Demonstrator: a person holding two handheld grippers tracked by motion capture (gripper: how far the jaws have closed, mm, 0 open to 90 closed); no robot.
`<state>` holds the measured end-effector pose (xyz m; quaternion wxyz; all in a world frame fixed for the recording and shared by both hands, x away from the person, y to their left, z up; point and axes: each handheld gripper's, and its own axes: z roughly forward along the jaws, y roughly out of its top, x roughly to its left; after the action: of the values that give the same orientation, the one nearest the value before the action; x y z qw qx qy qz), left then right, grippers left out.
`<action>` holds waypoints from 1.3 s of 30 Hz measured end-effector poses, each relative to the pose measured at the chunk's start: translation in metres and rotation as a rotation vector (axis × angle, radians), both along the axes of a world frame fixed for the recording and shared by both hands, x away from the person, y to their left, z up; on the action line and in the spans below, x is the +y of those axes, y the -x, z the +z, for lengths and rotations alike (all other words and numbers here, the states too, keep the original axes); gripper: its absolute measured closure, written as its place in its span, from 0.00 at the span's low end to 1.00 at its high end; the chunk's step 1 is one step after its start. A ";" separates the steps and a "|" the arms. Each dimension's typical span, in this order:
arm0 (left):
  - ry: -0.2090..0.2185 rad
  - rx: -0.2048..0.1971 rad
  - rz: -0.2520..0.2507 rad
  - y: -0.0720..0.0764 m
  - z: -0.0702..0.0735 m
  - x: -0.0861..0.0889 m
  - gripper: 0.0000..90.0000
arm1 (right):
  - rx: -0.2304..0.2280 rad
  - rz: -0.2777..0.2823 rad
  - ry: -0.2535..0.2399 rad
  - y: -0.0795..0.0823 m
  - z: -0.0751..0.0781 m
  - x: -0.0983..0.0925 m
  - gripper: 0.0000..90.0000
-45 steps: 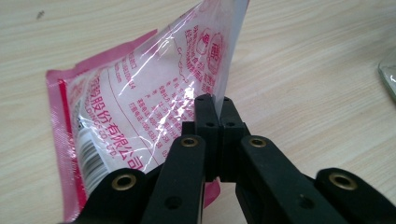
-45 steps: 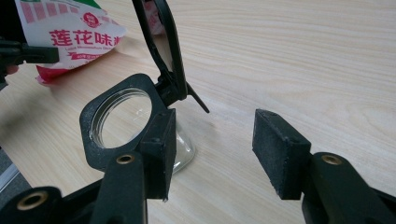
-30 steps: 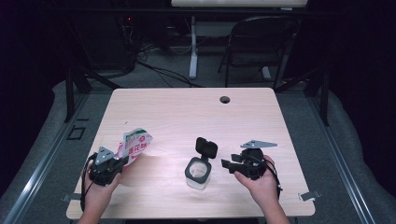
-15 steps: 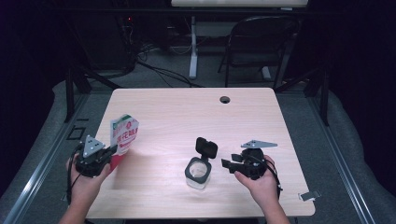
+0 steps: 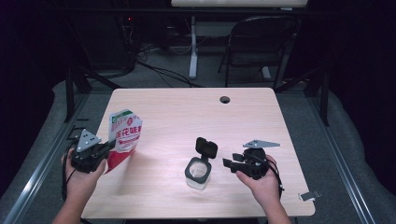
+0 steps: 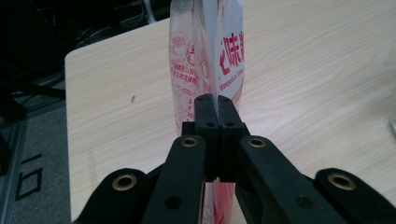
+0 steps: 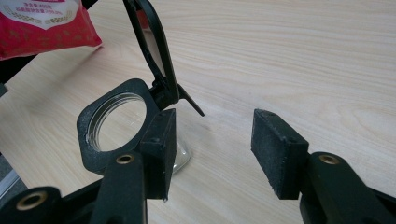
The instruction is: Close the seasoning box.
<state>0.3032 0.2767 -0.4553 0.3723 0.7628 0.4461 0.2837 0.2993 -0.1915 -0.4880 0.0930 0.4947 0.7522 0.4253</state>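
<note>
A red and white printed bag [image 5: 124,136] is held upright above the table's left edge, pinched by my left gripper [image 5: 106,150]. In the left gripper view the jaws are pressed together on the bag's edge [image 6: 205,70], with my left gripper [image 6: 213,103] shut on it. A clear jar [image 5: 198,171] with a black collar and a flipped-up black lid [image 5: 206,147] stands near the table's front middle. My right gripper [image 5: 229,164] rests just right of the jar, open and holding nothing. The right gripper view has the jar [image 7: 116,122] beside its left pad [image 7: 161,149], within my right gripper [image 7: 212,151].
The wooden table [image 5: 187,112] has a round cable hole [image 5: 225,99] near its far edge. A dark folding chair [image 5: 257,42] and desk legs stand beyond it. A small metal clip [image 5: 309,195] lies at the front right corner.
My left gripper has lifted the bag off the table and swung it left, so the bag now stands upright. The right gripper and jar have stayed put.
</note>
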 end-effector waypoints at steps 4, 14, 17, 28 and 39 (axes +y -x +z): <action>0.001 0.005 -0.017 -0.001 -0.001 -0.007 1.00 | -0.007 0.006 0.006 0.000 0.001 0.000 0.56; 0.016 0.007 -0.093 0.000 0.003 -0.031 1.00 | -0.016 0.038 0.032 0.000 0.001 -0.001 0.55; 0.027 0.006 -0.115 -0.001 0.003 -0.040 1.00 | -0.020 0.051 0.057 -0.001 0.000 0.001 0.53; 0.080 -0.001 -0.209 0.001 -0.005 -0.077 1.00 | -0.028 0.046 0.064 -0.001 -0.001 0.000 0.52; 0.121 0.024 -0.225 0.019 -0.028 -0.074 1.00 | -0.037 0.115 -0.004 0.003 0.005 0.000 0.58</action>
<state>0.2846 0.2025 -0.4833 0.4418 0.7874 0.3786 0.2034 0.2967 -0.1919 -0.4831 0.0815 0.4430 0.7766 0.4404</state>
